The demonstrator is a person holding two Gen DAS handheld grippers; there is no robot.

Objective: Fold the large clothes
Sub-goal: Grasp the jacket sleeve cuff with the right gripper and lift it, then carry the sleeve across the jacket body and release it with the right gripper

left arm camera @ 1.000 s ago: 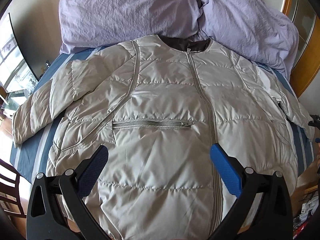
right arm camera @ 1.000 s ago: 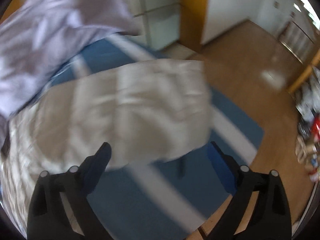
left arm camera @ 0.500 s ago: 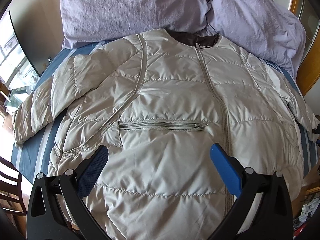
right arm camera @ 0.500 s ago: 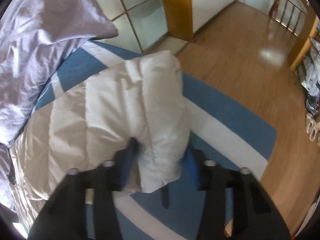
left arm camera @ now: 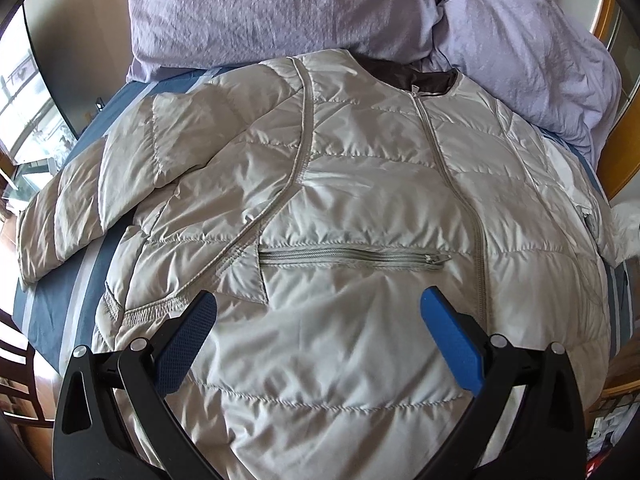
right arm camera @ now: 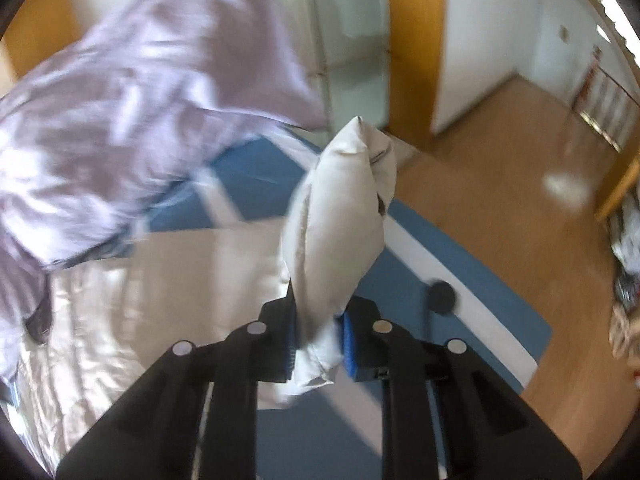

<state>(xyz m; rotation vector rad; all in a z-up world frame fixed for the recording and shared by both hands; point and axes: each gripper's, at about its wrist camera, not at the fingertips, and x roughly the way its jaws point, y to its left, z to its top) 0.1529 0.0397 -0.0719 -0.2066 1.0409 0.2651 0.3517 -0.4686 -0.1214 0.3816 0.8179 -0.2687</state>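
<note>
A pale grey quilted puffer jacket (left arm camera: 360,200) lies front up on a blue striped bed, zipped, collar toward the pillows. Its left sleeve (left arm camera: 72,204) stretches out to the left bed edge. My left gripper (left arm camera: 318,308) is open and empty, hovering above the jacket's lower front near the chest pocket zip (left arm camera: 352,258). My right gripper (right arm camera: 318,340) is shut on the jacket's right sleeve end (right arm camera: 340,216), which sticks up between the blue pads above the bed. The jacket body (right arm camera: 140,280) spreads to the left, blurred.
Lilac pillows and a duvet (left arm camera: 320,8) sit at the bed's head. The blue striped sheet (right arm camera: 460,276) ends at a wooden floor (right arm camera: 500,152) on the right. A dark chair (left arm camera: 16,376) stands at the lower left. Clutter (right arm camera: 628,248) lies on the floor at far right.
My right gripper closed on the right sleeve end and lifted it off the bed. My left gripper moved slightly forward over the jacket and stayed open.
</note>
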